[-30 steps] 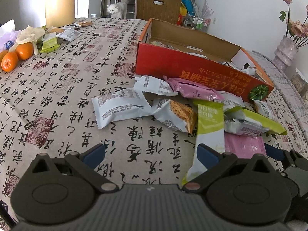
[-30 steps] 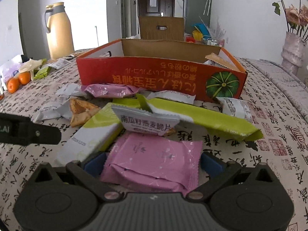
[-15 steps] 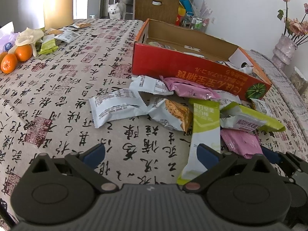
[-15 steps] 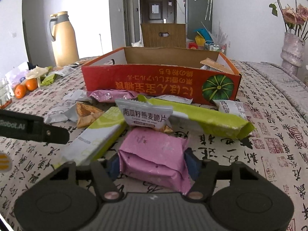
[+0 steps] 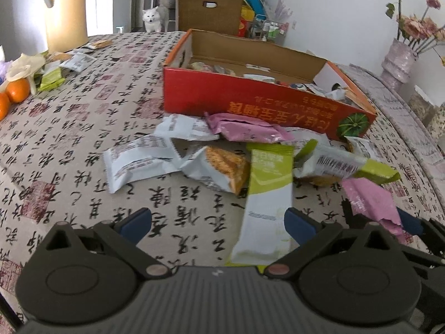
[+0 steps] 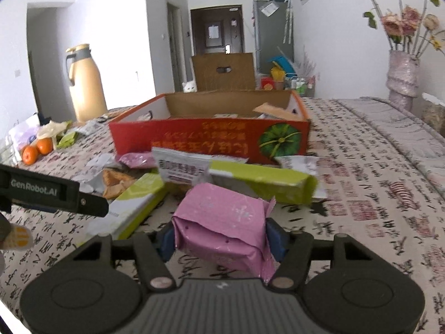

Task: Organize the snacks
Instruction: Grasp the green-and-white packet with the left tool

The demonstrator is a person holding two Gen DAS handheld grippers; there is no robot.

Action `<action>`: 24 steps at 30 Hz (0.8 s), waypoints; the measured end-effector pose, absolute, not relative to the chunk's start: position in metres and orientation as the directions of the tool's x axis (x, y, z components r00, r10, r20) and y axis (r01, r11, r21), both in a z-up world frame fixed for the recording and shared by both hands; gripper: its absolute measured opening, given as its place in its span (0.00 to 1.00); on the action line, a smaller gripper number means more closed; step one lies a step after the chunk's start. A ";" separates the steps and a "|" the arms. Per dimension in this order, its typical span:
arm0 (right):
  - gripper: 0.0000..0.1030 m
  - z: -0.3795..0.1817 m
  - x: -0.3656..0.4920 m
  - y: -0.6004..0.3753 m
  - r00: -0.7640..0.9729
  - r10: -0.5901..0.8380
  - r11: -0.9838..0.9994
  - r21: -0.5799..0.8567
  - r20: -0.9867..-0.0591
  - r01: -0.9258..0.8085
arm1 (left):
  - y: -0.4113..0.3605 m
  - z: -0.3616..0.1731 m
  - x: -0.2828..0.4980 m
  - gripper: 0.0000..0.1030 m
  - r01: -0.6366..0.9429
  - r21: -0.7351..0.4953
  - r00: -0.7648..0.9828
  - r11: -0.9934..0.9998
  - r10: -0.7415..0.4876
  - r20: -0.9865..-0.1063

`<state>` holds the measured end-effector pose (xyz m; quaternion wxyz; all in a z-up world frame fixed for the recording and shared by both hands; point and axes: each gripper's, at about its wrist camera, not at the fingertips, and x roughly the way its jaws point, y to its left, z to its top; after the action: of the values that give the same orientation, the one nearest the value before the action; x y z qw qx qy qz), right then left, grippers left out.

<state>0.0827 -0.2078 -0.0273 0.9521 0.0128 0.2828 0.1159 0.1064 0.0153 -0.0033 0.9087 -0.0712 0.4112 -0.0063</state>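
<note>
My right gripper (image 6: 221, 238) is shut on a pink snack packet (image 6: 222, 222) and holds it lifted above the tablecloth; the packet also shows at the right of the left wrist view (image 5: 370, 200). A red cardboard box (image 6: 208, 139) with several snacks inside stands behind it, and shows in the left wrist view (image 5: 264, 105) too. Loose snacks lie in front of the box: a long green bar (image 5: 269, 194), a white packet (image 5: 136, 164), an orange-printed packet (image 5: 222, 169) and another pink packet (image 5: 247, 130). My left gripper (image 5: 217, 222) is open and empty, low over the cloth beside the green bar.
Two oranges (image 5: 14, 97) and more wrappers (image 5: 52, 75) lie at the far left. A tan thermos jug (image 6: 83, 83) stands at the back left. A vase of flowers (image 6: 403, 75) stands at the right. A white dog (image 5: 155, 19) is beyond the table.
My right gripper has closed on the pink packet and lifted it off the table. My left gripper has stayed open and shifted slightly back.
</note>
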 end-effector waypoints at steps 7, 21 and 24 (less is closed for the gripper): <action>0.61 -0.027 0.083 -0.237 0.836 0.183 0.983 0.112 -0.518 -0.146 | -0.006 -0.008 0.119 1.00 -0.016 -0.109 0.645 0.994 -0.073 -0.761; 0.62 -0.034 0.086 -0.256 0.839 0.174 0.982 0.150 -0.516 -0.112 | -0.029 -0.014 0.133 0.62 0.020 -0.134 0.630 0.991 -0.117 -0.768; 0.62 -0.033 0.084 -0.254 0.838 0.183 0.981 0.151 -0.514 -0.122 | -0.031 -0.014 0.133 0.56 0.022 -0.141 0.628 0.990 -0.123 -0.769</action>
<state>0.0839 -0.2545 -0.0329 0.9571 0.0561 0.2730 0.0795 0.1329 -0.0313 -0.0138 0.9002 -0.0591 0.4296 -0.0402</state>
